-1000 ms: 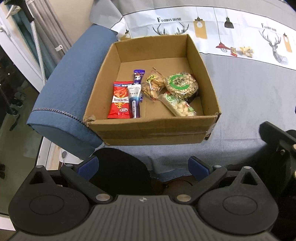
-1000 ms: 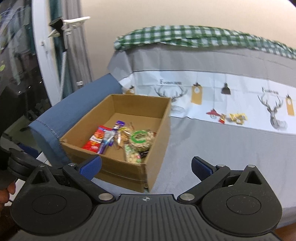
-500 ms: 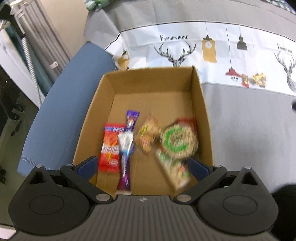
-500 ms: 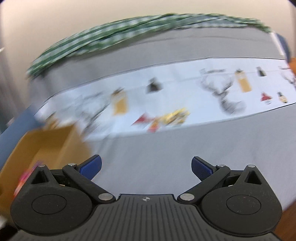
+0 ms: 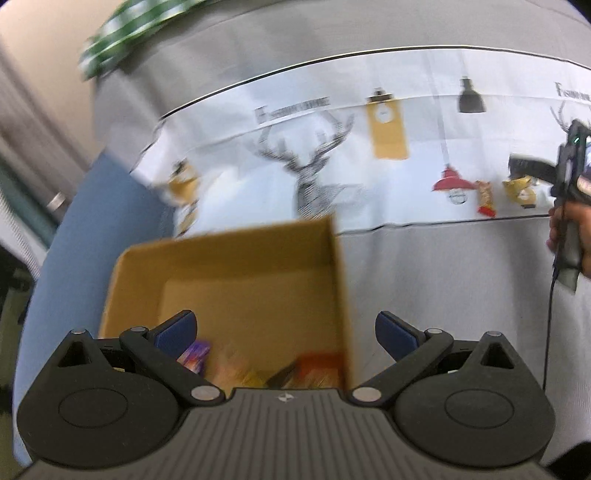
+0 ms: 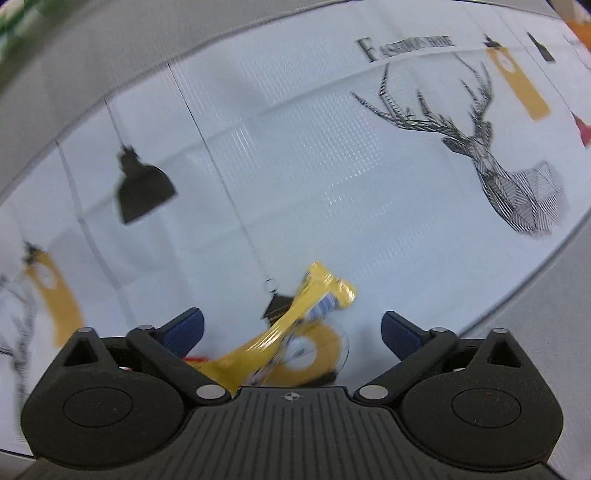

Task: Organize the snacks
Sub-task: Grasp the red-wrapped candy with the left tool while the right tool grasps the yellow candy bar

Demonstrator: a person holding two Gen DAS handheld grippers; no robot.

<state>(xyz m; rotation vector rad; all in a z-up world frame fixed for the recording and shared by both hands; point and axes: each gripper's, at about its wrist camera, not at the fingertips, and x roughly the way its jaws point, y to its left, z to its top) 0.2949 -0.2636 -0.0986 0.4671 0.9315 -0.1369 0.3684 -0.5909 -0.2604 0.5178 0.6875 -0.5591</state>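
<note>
A cardboard box (image 5: 229, 273) sits on the bed with several snack packets (image 5: 255, 365) at its near end, blurred. My left gripper (image 5: 284, 332) is open and empty, over the box's near end. My right gripper (image 6: 291, 328) is open and hovers just above a yellow snack packet (image 6: 295, 321) that lies on the white printed cloth, between the fingers but not held. In the left wrist view the right gripper (image 5: 570, 184) shows at far right next to the yellow packet (image 5: 519, 186) and a small red and yellow packet (image 5: 485, 197).
The bed cover (image 5: 424, 288) is grey with a white band printed with deer and lamps (image 6: 332, 166). A blue cushion (image 5: 92, 240) lies left of the box. A green checked cloth (image 5: 122, 26) lies at the far back.
Both grippers moved forward. The left now hangs over the box's near end. The right came down close over the yellow packet on the white band.
</note>
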